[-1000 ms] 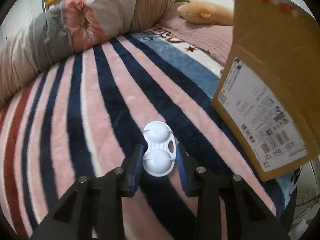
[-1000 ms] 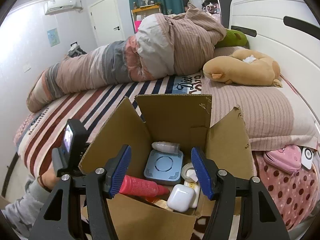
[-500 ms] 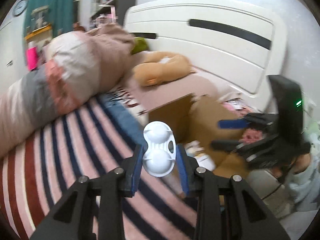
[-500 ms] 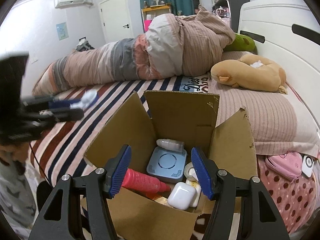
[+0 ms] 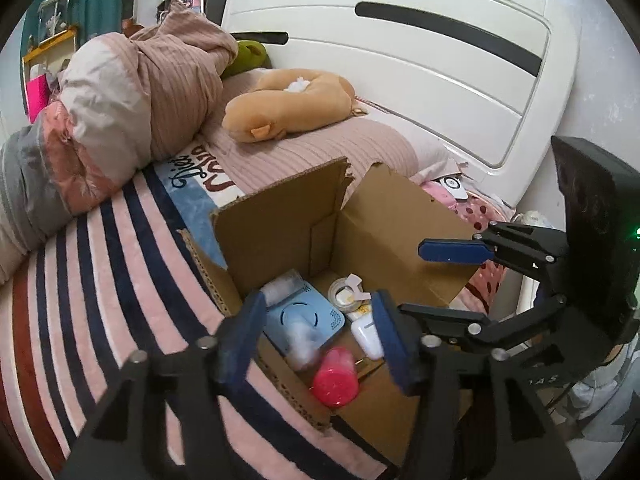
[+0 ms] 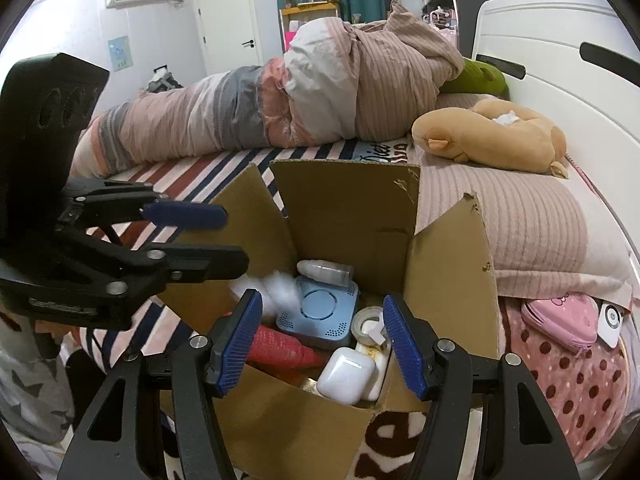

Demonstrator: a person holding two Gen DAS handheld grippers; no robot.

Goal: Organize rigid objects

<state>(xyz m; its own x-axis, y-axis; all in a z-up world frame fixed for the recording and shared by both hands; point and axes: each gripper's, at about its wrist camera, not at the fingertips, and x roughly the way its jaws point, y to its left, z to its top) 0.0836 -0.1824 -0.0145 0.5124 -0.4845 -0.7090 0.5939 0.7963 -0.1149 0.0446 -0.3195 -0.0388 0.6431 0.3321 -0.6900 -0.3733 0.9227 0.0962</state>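
An open cardboard box (image 5: pixel 384 216) (image 6: pixel 344 208) stands on the bed. My left gripper (image 5: pixel 316 340) is open and empty above its near edge; it also shows in the right wrist view (image 6: pixel 224 236). A blurred white double-dome case (image 5: pixel 302 338) (image 6: pixel 276 290) is in mid-air inside the box, over a blue square device (image 5: pixel 316 316) (image 6: pixel 320 312). The box also holds a red bottle (image 5: pixel 336 376) (image 6: pixel 280 346), a white earbud case (image 6: pixel 346 376), a tape roll (image 5: pixel 344 292) and a clear bottle (image 6: pixel 326 270). My right gripper (image 6: pixel 322 344) is open and empty over the box front.
A rolled duvet (image 6: pixel 280 100) and a tan plush toy (image 5: pixel 288 104) (image 6: pixel 492 140) lie behind the box on the striped blanket (image 5: pixel 100 280). A white headboard (image 5: pixel 420 60) is at the right. A pink pouch (image 6: pixel 560 320) lies right of the box.
My left gripper swung from the blanket to over the box and opened. The white double-dome case left its fingers and is dropping into the box. The right gripper stayed nearly still.
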